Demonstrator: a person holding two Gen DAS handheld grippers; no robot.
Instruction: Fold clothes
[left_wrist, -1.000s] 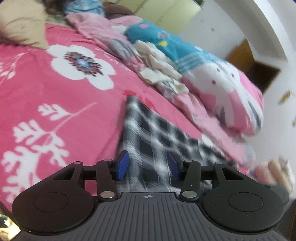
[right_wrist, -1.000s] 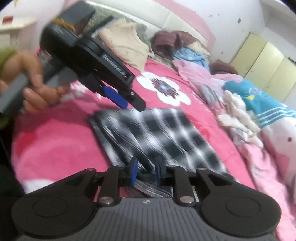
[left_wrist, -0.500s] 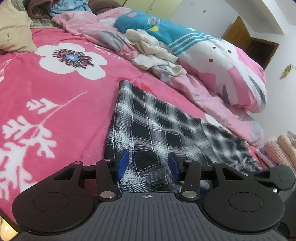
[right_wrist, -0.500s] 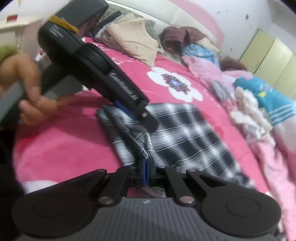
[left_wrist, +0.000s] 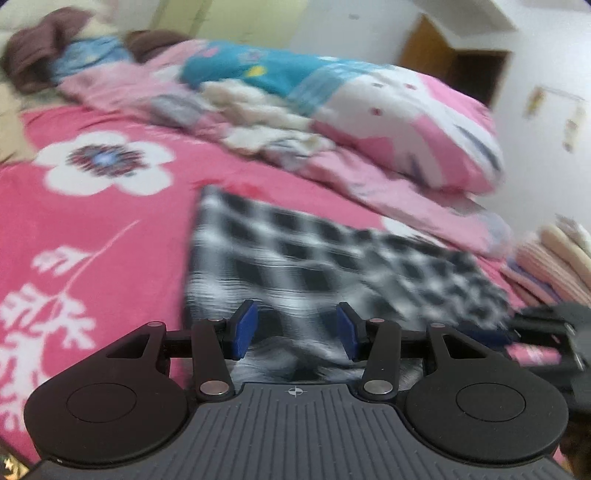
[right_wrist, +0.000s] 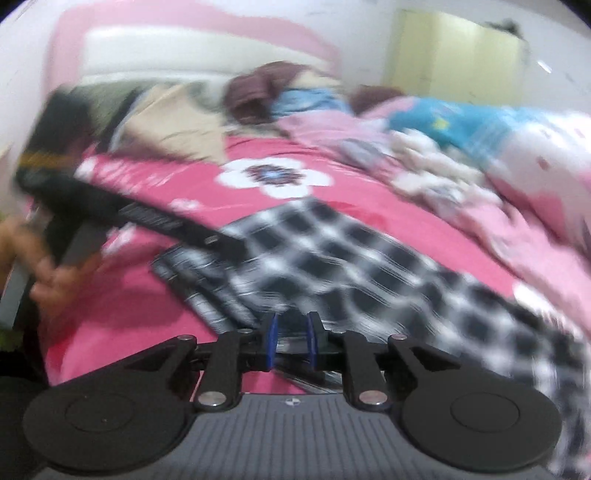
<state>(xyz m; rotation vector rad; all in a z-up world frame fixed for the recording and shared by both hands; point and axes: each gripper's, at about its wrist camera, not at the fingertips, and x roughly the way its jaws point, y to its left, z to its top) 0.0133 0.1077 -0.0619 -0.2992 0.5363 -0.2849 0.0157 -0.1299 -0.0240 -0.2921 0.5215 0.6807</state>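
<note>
On the bed (left_wrist: 92, 229), left gripper (left_wrist: 295, 328) stands spread over the plaid cloth (left_wrist: 295, 258); right gripper (right_wrist: 291, 341) is opening, cloth edge between its jaws.

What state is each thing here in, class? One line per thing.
Black-and-white checked cloth: spread on the bed, near edge bunched.
Left gripper: jaws apart, cloth between them.
Right gripper: jaws opening, narrow gap.
Pink floral bedspread: laid flat.
Pink-and-teal patterned quilt: heaped.

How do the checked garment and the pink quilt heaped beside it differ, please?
The checked garment is black-and-white plaid and lies fairly flat; the pink quilt is pink, white and blue and is piled in a rumpled heap. Both rest on the pink flowered bedspread.
</note>
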